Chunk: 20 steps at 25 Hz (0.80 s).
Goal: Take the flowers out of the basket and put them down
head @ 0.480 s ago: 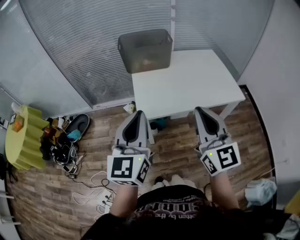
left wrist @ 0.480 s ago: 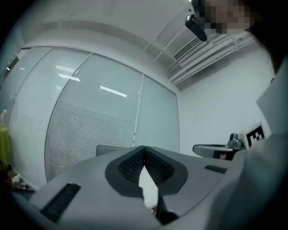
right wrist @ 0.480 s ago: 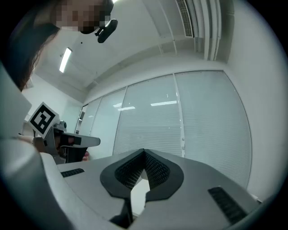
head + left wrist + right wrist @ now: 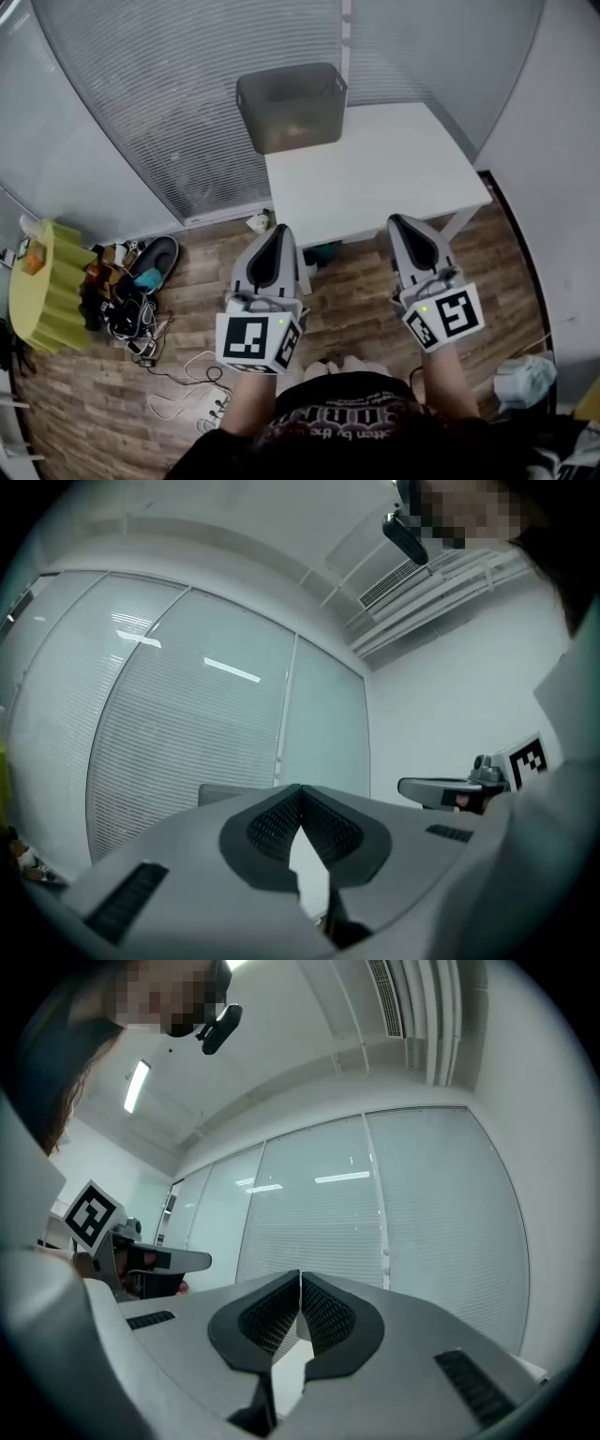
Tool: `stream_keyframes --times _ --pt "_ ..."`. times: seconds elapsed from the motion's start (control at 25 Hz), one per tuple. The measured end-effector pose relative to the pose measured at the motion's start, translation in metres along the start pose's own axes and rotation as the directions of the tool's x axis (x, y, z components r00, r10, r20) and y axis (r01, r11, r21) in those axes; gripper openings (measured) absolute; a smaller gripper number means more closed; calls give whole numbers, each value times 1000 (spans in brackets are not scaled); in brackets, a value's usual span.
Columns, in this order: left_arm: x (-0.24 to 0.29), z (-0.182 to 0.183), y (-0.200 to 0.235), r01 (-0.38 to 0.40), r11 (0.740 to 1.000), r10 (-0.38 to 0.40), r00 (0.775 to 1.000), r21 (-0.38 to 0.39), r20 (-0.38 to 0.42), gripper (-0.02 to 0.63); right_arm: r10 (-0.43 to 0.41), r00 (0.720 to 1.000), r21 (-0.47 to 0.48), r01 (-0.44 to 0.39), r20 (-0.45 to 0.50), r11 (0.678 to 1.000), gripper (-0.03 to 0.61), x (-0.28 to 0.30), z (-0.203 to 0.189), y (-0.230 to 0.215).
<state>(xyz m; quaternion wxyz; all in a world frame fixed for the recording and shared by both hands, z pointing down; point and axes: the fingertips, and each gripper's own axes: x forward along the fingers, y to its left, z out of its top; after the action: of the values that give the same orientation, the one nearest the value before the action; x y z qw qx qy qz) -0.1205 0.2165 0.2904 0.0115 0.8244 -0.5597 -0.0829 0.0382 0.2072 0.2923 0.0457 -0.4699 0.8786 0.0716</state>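
My 2 claws are closed, tips together, with nothing between them. The left gripper point(image 4: 278, 230) and the right gripper point(image 4: 398, 221) hang side by side above the wooden floor point(image 4: 356, 281), at the near edge of the white table point(image 4: 384, 173). The grey basket point(image 4: 281, 77) stands on the table's far left corner, well apart from both. The flowers point(image 4: 298, 124) show only as a dim orange shape through its wall.

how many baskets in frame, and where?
1. The grey basket sits on the far left corner of the white table, against the blinds. The floor clutter at left is too small to rule out another.
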Motion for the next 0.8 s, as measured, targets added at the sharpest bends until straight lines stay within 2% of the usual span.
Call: stream_keyframes --times 0.4,0.52,0.8 --pt "15 -9 20 19 999 -18 1000 31 -17 3 -37 999 25 38 -27 999 29 17 -11 -8" --pt "22 -12 20 12 1000 -11 1000 14 -27 3 -42 999 34 43 -29 998 29 18 -16 -17" --pt "59 -23 23 -11 1000 12 1000 25 -29 3 -26 999 35 27 -32 999 29 40 -26 -47"
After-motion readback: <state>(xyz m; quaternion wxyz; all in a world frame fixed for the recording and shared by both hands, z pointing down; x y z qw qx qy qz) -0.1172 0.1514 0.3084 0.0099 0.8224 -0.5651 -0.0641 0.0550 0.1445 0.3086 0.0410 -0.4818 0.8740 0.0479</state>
